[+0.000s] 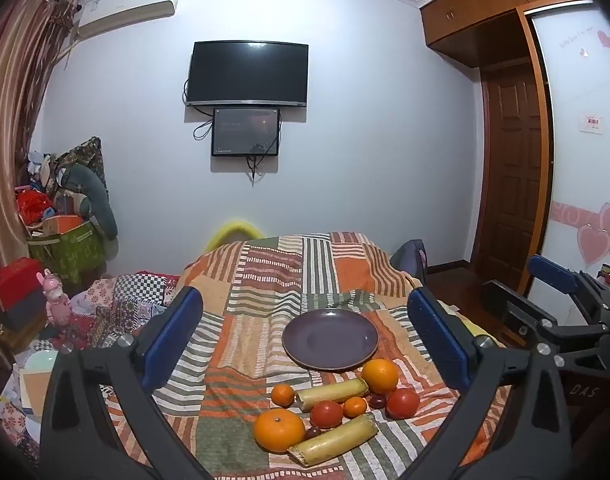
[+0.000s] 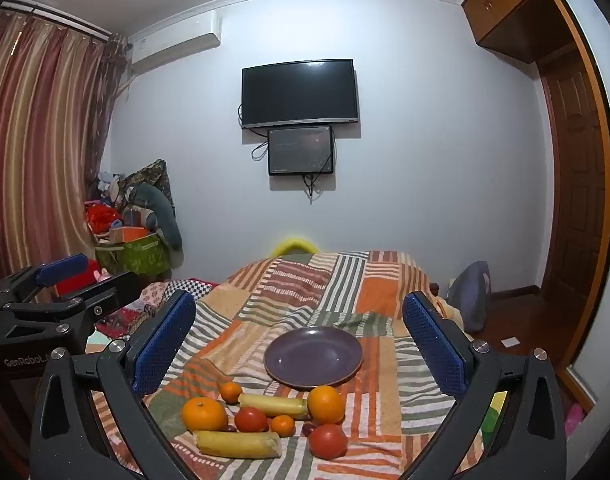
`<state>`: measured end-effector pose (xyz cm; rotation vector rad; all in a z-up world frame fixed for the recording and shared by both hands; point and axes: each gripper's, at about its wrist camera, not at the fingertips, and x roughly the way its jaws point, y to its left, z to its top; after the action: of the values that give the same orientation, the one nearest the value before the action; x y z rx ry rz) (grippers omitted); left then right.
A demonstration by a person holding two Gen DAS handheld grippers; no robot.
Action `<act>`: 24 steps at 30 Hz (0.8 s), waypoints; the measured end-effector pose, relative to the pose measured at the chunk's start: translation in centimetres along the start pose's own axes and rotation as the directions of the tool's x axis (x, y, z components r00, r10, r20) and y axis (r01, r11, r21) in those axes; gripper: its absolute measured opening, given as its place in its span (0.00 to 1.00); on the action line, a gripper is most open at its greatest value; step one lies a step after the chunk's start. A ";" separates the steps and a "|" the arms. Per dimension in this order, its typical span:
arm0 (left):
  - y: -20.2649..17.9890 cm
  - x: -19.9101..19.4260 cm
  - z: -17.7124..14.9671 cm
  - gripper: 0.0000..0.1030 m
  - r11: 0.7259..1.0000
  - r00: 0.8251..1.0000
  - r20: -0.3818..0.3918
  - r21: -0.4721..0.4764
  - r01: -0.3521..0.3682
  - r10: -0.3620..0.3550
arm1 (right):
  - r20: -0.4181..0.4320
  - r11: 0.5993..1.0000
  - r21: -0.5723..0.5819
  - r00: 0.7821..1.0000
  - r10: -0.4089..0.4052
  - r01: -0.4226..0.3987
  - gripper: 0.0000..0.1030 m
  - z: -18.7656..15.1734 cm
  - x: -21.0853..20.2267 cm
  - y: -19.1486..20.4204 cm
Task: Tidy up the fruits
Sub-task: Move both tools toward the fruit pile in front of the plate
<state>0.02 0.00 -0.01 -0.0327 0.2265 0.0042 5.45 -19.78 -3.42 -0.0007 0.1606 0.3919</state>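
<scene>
While both claws are held above the near end of a patchwork cloth (image 1: 265,280), nothing is gripped by either. The left gripper (image 1: 305,340) is spread wide, its blue pads (image 1: 173,336) well apart with only open air between them; the right gripper (image 2: 301,344) is spread just as wide and is likewise holding nothing. The lower parts of both tools are cut off by the bottom edges of the views.

A purple plate (image 1: 331,338) is seen on the cloth, nothing lying on it. The fruits are clustered on the near side of it. A large orange (image 1: 380,376) is found just beside the plate's near rim, and a second large orange (image 1: 279,429) lies at the near left of the cluster. Two small mandarins (image 1: 283,395) and two red tomatoes (image 1: 403,403) are scattered among them. Two yellow sticks (image 1: 333,439), possibly sugarcane lengths, lie across the cluster; what they are cannot be told for certain. Small dark fruits (image 1: 377,401) are partly hidden between the larger pieces and are too small to identify.

In the left wrist view the other tool is partly visible at the right edge. A wall-mounted television (image 1: 247,74) is seen beyond.
</scene>
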 end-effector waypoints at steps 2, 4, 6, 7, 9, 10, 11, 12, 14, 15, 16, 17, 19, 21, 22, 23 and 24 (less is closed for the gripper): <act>0.0 0.0 0.0 1.00 1.000 1.000 0.001 0.000 0.000 0.000 | -0.001 1.000 0.003 1.000 0.000 0.000 1.00 0.1 0.0 0.1; 0.0 0.0 -0.1 1.00 1.000 1.000 0.001 -0.003 0.001 -0.001 | 0.000 1.000 0.005 1.000 0.001 -0.001 1.00 0.1 -0.1 0.1; 0.0 0.1 -0.1 1.00 1.000 1.000 0.000 -0.004 0.002 -0.002 | 0.000 1.000 0.004 1.000 -0.001 0.001 1.00 0.1 -0.1 0.1; -0.1 0.1 -0.2 1.00 1.000 1.000 -0.001 -0.004 0.002 -0.002 | 0.000 1.000 0.004 1.000 -0.001 0.001 1.00 0.1 -0.1 0.1; -0.2 0.1 -0.3 1.00 1.000 1.000 0.000 -0.004 0.002 -0.002 | 0.000 1.000 0.003 1.000 -0.001 0.001 1.00 0.1 -0.1 0.1; -0.2 0.1 -0.3 1.00 1.000 1.000 0.000 -0.004 0.002 -0.002 | 0.000 1.000 0.004 1.000 -0.001 0.001 1.00 0.1 -0.1 0.1; 0.0 0.0 -0.1 1.00 1.000 1.000 -0.001 -0.004 0.001 -0.001 | 0.001 1.000 0.004 1.000 -0.001 0.001 1.00 0.1 -0.1 0.1; 0.2 0.5 -0.5 1.00 1.000 1.000 0.000 -0.004 0.001 -0.001 | 0.000 1.000 0.004 1.000 -0.002 0.002 1.00 0.1 -0.1 0.0; 0.2 0.7 -0.6 1.00 1.000 1.000 -0.001 -0.005 0.004 -0.004 | -0.002 1.000 0.007 1.000 0.001 -0.001 1.00 0.1 -0.1 0.0; 0.2 0.9 -0.7 1.00 1.000 1.000 -0.001 -0.005 0.004 -0.004 | -0.004 1.000 0.008 1.000 0.003 -0.003 1.00 0.1 -0.1 0.0; 0.2 1.0 -0.7 1.00 1.000 1.000 0.000 -0.005 0.003 -0.003 | -0.005 1.000 0.008 1.000 0.003 -0.003 1.00 0.1 0.0 0.1; 0.2 1.1 -0.8 1.00 1.000 1.000 0.001 -0.004 0.003 -0.003 | -0.007 1.000 0.008 1.000 0.003 -0.003 1.00 0.1 0.0 0.1; -0.2 0.9 -0.5 1.00 1.000 1.000 -0.002 -0.001 0.000 0.000 | -0.007 1.000 0.006 1.000 0.003 -0.002 1.00 0.1 0.0 0.1; -0.2 0.5 -0.2 1.00 1.000 1.000 -0.004 -0.002 0.004 -0.004 | -0.007 1.000 0.006 1.000 0.003 -0.003 1.00 0.1 0.0 0.1; -0.2 0.5 -0.2 1.00 1.000 1.000 -0.004 -0.003 0.004 -0.004 | -0.008 1.000 0.005 1.000 0.003 -0.003 1.00 0.1 0.0 0.1; -0.1 0.4 -0.2 1.00 1.000 1.000 -0.004 -0.004 0.004 -0.004 | -0.007 1.000 0.004 1.000 0.003 -0.003 1.00 0.0 -0.1 0.1; -0.2 0.4 -0.2 1.00 1.000 1.000 -0.004 -0.002 0.003 -0.003 | -0.006 1.000 0.005 1.000 0.003 -0.003 1.00 0.0 -0.1 0.1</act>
<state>0.39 -0.16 -0.28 -0.0352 0.2308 0.0010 5.37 -19.76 -3.37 0.0033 0.1680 0.3948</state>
